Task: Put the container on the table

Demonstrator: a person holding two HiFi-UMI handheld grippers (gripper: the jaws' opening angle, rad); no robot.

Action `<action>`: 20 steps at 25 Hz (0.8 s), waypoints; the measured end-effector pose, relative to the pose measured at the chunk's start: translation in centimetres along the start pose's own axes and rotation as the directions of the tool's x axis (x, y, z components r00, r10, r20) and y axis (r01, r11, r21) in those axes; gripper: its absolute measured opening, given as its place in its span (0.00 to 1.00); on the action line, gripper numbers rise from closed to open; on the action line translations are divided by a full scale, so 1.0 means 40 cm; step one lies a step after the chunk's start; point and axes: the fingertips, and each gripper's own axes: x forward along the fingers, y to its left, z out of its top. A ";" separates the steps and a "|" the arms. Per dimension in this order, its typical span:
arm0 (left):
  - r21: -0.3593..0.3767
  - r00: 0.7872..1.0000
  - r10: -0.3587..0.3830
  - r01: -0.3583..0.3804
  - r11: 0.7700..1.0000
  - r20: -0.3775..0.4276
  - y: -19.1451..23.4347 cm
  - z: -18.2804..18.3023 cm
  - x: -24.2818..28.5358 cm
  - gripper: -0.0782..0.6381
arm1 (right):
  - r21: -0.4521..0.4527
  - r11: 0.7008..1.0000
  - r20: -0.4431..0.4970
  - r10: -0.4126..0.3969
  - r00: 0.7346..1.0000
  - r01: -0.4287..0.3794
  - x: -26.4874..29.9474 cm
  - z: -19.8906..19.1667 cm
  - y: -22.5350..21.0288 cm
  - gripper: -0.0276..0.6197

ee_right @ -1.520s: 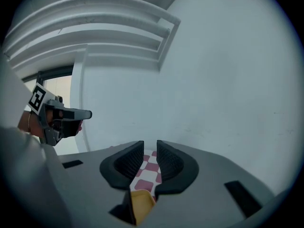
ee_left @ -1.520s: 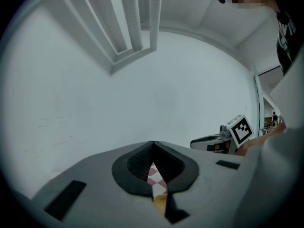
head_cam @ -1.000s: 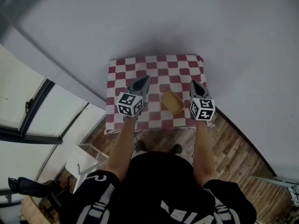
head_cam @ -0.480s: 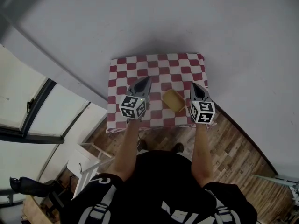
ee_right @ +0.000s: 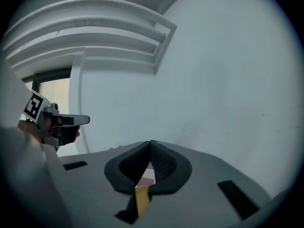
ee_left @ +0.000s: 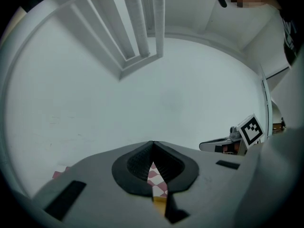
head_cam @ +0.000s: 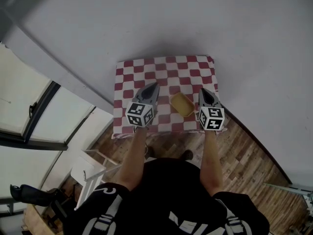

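Observation:
A shallow yellow container (head_cam: 182, 105) lies on the red-and-white checkered table (head_cam: 166, 70), near its front edge. My left gripper (head_cam: 152, 87) hovers just left of it, jaws shut and empty. My right gripper (head_cam: 203, 90) hovers just right of it, also shut on nothing. In the left gripper view the pads (ee_left: 142, 161) meet at the tip, and checkered cloth and a yellow sliver (ee_left: 159, 201) show through the slit below. The right gripper view shows the same closed pads (ee_right: 161, 163) and a yellow sliver (ee_right: 141, 198). Each gripper view shows the other gripper off to the side.
The small table stands against a pale wall (head_cam: 161, 18). Wooden floor (head_cam: 249, 155) lies in front and to the right. A window (head_cam: 29, 106) is at the left, and a white stool (head_cam: 88, 173) stands at the lower left beside the person.
The right gripper has drawn back slightly toward the table's front edge. The left gripper and the container have stayed where they were.

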 end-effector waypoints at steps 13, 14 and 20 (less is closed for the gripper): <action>-0.029 1.000 0.000 0.000 1.000 0.004 -0.014 -0.010 -0.024 0.14 | 0.017 1.000 -0.001 0.010 1.000 -0.010 -0.023 -0.014 0.010 0.06; -0.031 1.000 0.000 0.000 1.000 0.003 -0.015 -0.014 -0.025 0.14 | 0.019 1.000 -0.001 0.010 1.000 -0.010 -0.024 -0.015 0.009 0.06; -0.028 1.000 0.005 -0.005 1.000 -0.004 -0.016 -0.023 -0.033 0.14 | 0.025 1.000 -0.016 0.013 1.000 -0.013 -0.027 -0.026 0.010 0.06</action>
